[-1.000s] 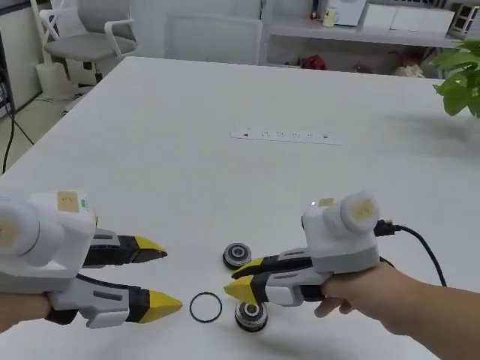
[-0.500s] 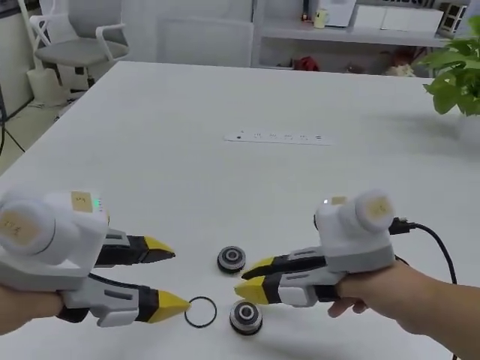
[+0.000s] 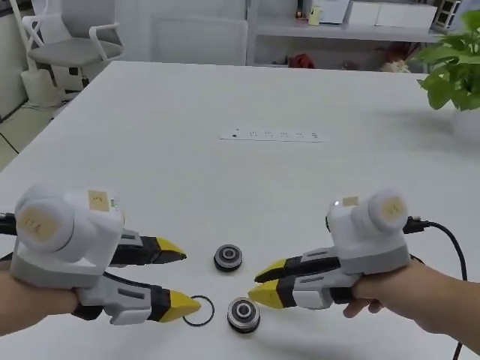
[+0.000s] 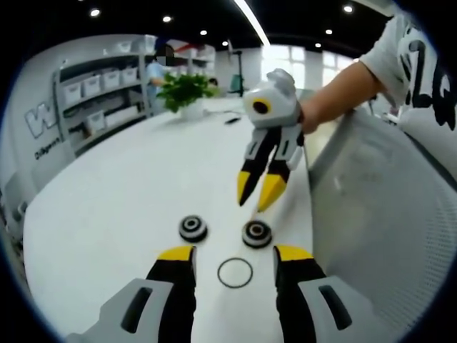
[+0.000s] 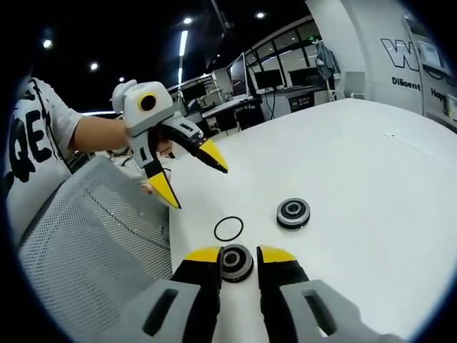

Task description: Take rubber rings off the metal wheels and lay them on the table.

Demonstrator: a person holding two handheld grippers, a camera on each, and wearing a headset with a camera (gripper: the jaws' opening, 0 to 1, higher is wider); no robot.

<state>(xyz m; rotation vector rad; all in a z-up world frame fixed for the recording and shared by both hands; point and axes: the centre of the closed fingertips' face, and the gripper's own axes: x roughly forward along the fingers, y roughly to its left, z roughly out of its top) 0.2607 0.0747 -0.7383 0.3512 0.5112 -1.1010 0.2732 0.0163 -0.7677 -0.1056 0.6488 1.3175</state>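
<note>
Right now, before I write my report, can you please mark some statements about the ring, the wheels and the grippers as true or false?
1. One loose rubber ring lies flat on the table. True.
2. Three metal wheels are on the table. False: there are two, the far wheel and the near wheel.
3. The left gripper is shut on the ring. False: its jaws are wide open and hold nothing.
4. The right gripper lifts a wheel in the air. False: both wheels rest on the table.
5. A green plant is at the table's far right. True.

Power strip [image 3: 274, 136] lies flat — green plant [image 3: 452, 66] far right, office chair [image 3: 71, 41] far left
</note>
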